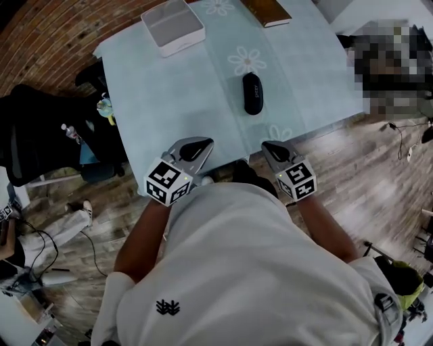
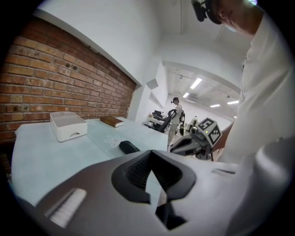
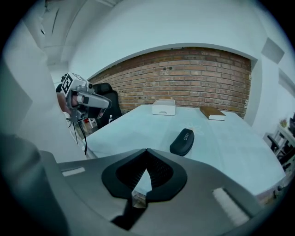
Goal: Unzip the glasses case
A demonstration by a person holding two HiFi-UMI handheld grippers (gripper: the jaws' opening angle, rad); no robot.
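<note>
The black glasses case (image 1: 252, 93) lies zipped shut on the pale blue flowered tablecloth (image 1: 183, 101), right of the table's middle. Both grippers hover at the table's near edge, close to the person's body and well short of the case. My left gripper (image 1: 203, 143) is shut and holds nothing; my right gripper (image 1: 269, 145) is likewise shut and empty. In the left gripper view the case (image 2: 129, 147) lies beyond the closed jaw tips (image 2: 150, 152), with the right gripper (image 2: 198, 138) off to its right. The right gripper view shows the case (image 3: 182, 142) ahead of its closed tips (image 3: 146, 151).
A white open box (image 1: 172, 26) stands at the far left of the table and a brown book (image 1: 267, 10) lies at the far edge. A black chair (image 1: 40, 135) with a bottle stands left of the table. Cables lie on the wooden floor.
</note>
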